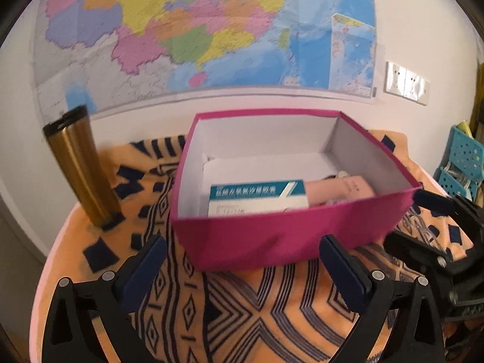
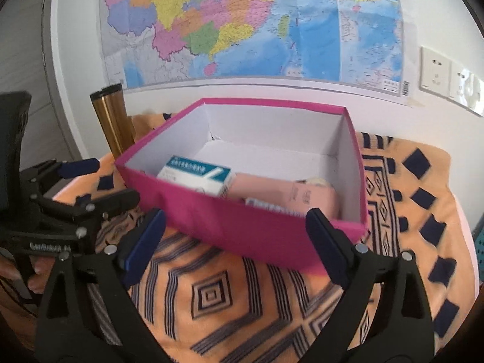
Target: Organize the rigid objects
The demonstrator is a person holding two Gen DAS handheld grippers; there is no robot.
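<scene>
While both the left tool (image 1: pixel 242 260) and right tool (image 2: pixel 236 233) stand spread and empty just short of the pink box (image 1: pixel 272 242), its thin cardboard walls look light and crushable, best gripped low at opposite sides.
</scene>
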